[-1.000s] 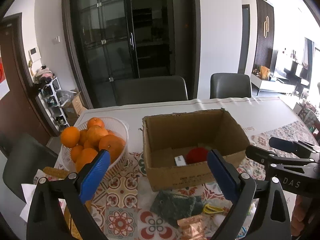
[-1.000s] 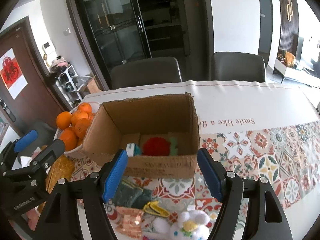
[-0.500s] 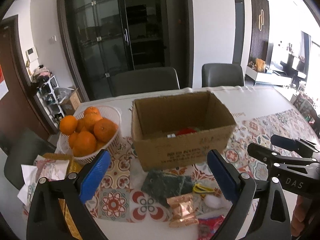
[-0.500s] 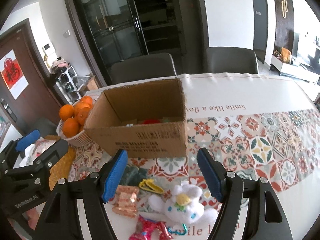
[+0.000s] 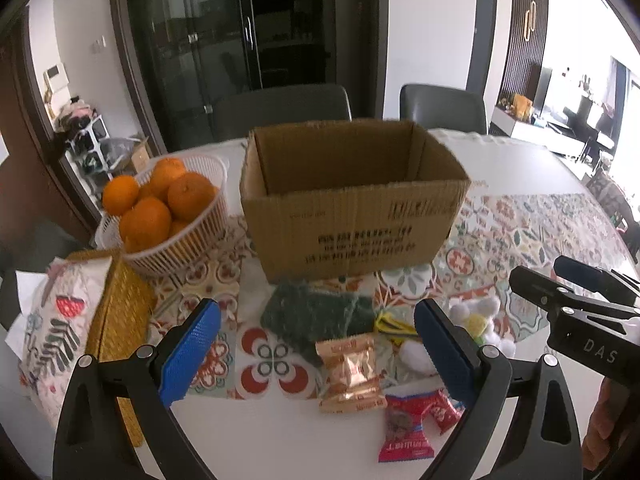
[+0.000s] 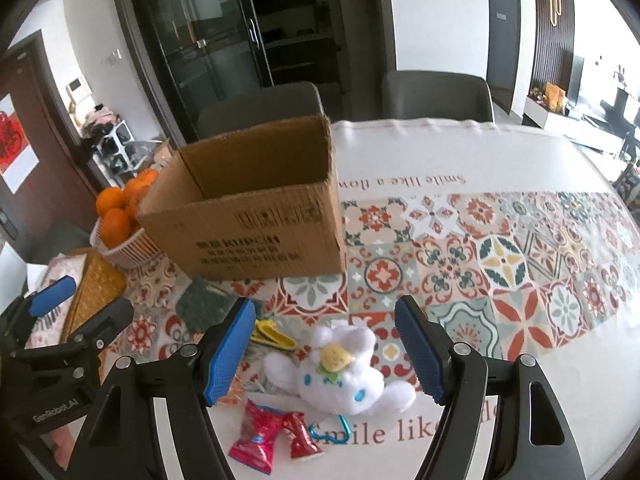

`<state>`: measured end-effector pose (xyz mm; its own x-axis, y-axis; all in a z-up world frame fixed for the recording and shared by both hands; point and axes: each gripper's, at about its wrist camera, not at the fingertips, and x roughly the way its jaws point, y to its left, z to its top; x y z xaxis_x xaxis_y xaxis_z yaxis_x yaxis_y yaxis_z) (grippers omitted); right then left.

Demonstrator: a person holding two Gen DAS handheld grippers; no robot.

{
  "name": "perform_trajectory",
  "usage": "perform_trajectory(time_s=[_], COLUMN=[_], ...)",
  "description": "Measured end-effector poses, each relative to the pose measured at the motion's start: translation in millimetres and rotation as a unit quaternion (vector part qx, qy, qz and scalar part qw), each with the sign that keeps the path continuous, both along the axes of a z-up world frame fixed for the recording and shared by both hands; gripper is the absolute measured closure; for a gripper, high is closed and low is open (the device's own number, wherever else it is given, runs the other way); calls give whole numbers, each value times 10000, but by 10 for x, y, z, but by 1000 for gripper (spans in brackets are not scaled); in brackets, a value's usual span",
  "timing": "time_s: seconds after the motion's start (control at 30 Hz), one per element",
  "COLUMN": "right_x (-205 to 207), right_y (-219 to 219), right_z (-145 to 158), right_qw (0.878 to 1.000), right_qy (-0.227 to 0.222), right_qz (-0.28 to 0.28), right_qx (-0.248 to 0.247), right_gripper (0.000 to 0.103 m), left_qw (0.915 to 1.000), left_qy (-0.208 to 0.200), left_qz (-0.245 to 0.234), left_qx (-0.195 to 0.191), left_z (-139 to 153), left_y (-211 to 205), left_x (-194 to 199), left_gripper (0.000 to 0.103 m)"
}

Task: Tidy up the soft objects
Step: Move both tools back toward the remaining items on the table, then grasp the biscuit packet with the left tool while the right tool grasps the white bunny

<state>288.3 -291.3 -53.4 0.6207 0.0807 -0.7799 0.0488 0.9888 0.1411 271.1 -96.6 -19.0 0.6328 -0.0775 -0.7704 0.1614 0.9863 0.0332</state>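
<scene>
I hold both grippers spread, empty: right gripper [image 6: 325, 350] over white plush bunny [image 6: 340, 376], left gripper [image 5: 318, 354] over gold snack packet [image 5: 351, 376], near cardboard box [image 5: 352, 216].

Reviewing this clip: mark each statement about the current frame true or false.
1. Both grippers are open and hold nothing. True: left gripper, right gripper.
2. The white plush toy lies inside the cardboard box. False: it lies on the table in front of the box.
3. The white basket holds oranges. True.
4. The dark green cloth is clamped in the left gripper. False: it lies loose on the table.
</scene>
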Motion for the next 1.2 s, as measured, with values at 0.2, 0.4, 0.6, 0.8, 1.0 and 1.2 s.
perform_trajectory(time_s=[0.2, 0.4, 0.6, 0.8, 1.0, 1.2], right_x=[-34, -38, -25, -3, 40, 63], right_y=[-19, -33, -32, -47, -91, -84], right_z=[-207, -426, -633, -828, -991, -1124], right_qw=[9997, 9988, 9974, 9957, 9944, 9935], right_qy=[228, 493, 714, 922, 1057, 1121], right_qz=[-22, -17, 4, 27, 17, 102], right_qx=[-78, -67, -86, -59, 59, 187], right_gripper=[30, 30, 30, 30, 30, 30], left_qw=[9995, 9980, 9961, 9936, 9905, 9878], left_qy=[303, 599, 849, 1098, 1331, 1507], left_qz=[-46, -81, -140, -224, -344, -402], left_qx=[102, 168, 194, 131, 50, -22], left_z=[-229, -465, -695, -901, -1118, -1274], left_y=[-17, -33, -29, -54, -92, -109], left_x=[-9, -10, 3, 22, 56, 84], left_gripper=[4, 4, 4, 4, 4, 4])
